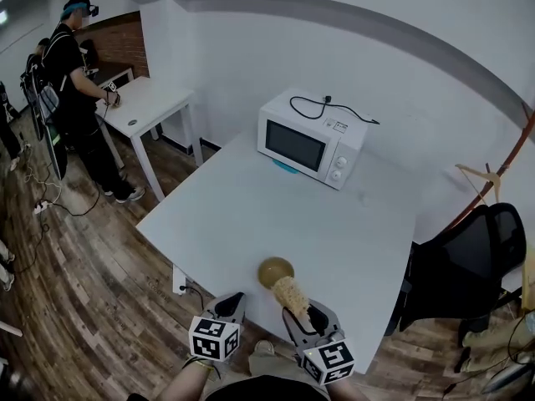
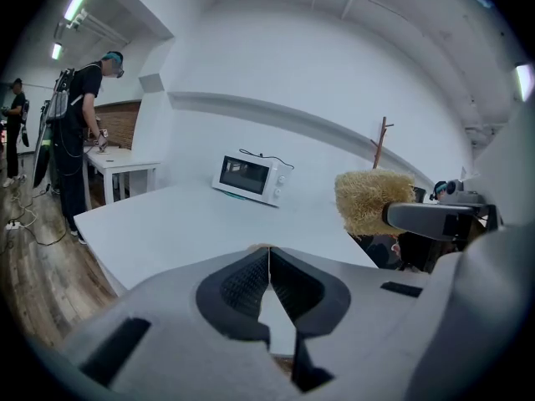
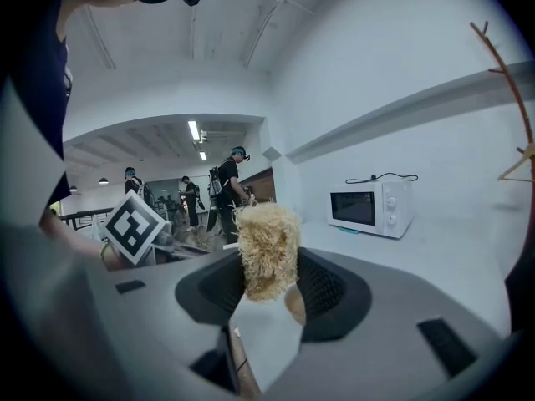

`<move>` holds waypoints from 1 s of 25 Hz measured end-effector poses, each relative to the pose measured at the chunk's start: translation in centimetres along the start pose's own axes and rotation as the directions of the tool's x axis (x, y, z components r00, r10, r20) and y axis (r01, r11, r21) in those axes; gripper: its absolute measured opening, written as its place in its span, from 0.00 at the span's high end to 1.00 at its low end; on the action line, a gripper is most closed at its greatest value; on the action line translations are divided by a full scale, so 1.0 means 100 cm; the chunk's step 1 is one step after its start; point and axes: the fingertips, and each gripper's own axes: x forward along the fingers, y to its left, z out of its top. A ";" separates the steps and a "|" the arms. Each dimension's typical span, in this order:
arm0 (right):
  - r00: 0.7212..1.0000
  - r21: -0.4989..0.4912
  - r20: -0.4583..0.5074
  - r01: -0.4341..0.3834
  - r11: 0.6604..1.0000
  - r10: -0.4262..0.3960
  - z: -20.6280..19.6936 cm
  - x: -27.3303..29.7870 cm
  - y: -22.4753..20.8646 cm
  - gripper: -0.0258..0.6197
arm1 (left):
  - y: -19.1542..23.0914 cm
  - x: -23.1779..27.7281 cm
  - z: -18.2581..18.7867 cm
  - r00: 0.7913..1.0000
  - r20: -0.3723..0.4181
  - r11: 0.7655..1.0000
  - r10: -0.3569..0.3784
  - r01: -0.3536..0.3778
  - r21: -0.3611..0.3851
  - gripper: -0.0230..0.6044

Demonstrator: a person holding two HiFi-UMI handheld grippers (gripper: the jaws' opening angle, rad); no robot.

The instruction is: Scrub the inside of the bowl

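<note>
Jaws of the left gripper point(image 1: 229, 301) are pressed together with nothing between them, at lower centre. The right gripper point(image 1: 303, 316) beside it clamps a straw-coloured sponge point(image 1: 290, 292). The bowl point(image 1: 274, 271) sits just above the sponge's tip on the white table point(image 1: 251, 207).

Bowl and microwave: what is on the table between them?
Only bare white table, as the head view shows, from the bowl up to the microwave; something blue peeks out at the microwave's base.

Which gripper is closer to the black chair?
Right. The right gripper, holding a loofah scrubber, is left of the black chair. The left gripper, shut and empty, is farther left again, past the right one.
</note>
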 end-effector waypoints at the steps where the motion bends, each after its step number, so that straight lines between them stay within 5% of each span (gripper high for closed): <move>1: 1.000 0.000 -0.003 -0.002 1.000 0.002 0.000 0.006 -0.007 0.68 | 0.001 0.010 0.000 1.000 -0.011 1.000 -0.004 0.004 0.003 0.93; 6: 0.999 -0.004 -0.033 -0.022 1.000 0.022 -0.005 0.028 -0.036 0.68 | 0.007 0.054 -0.008 0.997 -0.069 1.000 -0.018 0.018 -0.006 0.93; 14: 0.992 0.007 -0.107 -0.071 0.997 0.071 -0.028 0.053 -0.061 0.68 | 0.022 0.101 -0.026 0.990 -0.139 0.993 -0.022 0.005 -0.119 0.93; 18: 0.986 0.010 -0.133 -0.100 0.995 0.100 -0.035 0.065 -0.065 0.68 | 0.029 0.120 -0.034 0.985 -0.164 0.975 -0.053 0.016 -0.220 0.76; 25: 0.977 0.027 -0.174 -0.120 0.992 0.123 -0.052 0.076 -0.071 0.68 | 0.042 0.146 -0.056 0.972 -0.225 0.927 -0.072 -0.018 -0.374 0.83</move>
